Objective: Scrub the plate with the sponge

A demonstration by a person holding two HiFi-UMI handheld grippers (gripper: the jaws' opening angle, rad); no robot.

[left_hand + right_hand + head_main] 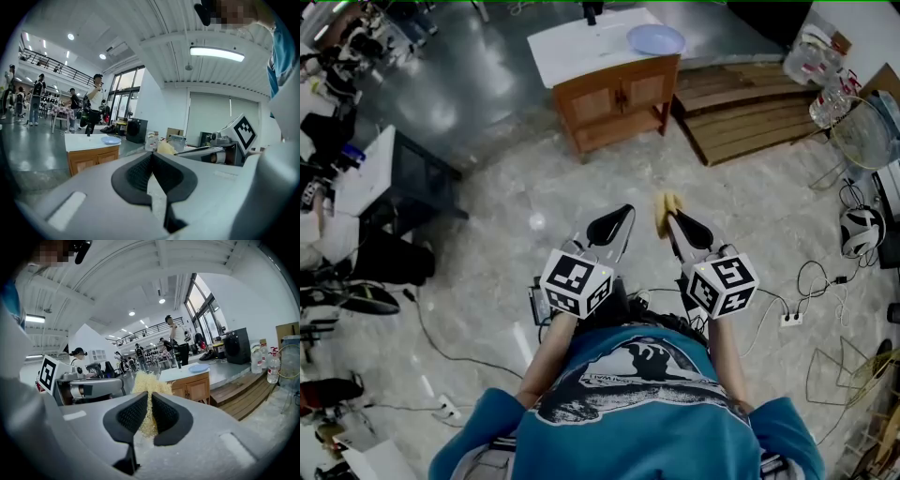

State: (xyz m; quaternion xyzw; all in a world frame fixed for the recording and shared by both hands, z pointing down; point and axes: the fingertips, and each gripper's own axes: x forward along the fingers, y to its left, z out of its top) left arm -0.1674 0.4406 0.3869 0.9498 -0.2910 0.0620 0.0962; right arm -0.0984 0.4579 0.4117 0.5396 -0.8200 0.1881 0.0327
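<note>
Holding the sponge [145, 380], well apart from the plate [655, 39] at upper centre.
Right gripper [150, 398] clenches it for scrubbing; left gripper [151, 157] is pressed together, empty.

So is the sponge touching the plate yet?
Apart. Head view: the sponge is clamped in the right gripper, the plate far ahead on the cabinet.

Pale stone floor [581, 187] near. Dark grey shiny floor [469, 84] farther off. Small wooden cabinet [614, 98] with white top stands where both floors meet. Wooden planks [750, 108] stacked just right of cabinet. Cables [811, 281] and white power strip [791, 319] lie at right. White table [366, 173] at left. White wall [164, 103]. Tall windows [124, 91] at back. Long ceiling light [216, 53] on. Balcony rail [51, 65] high up. People [96, 103] stand far off.
</note>
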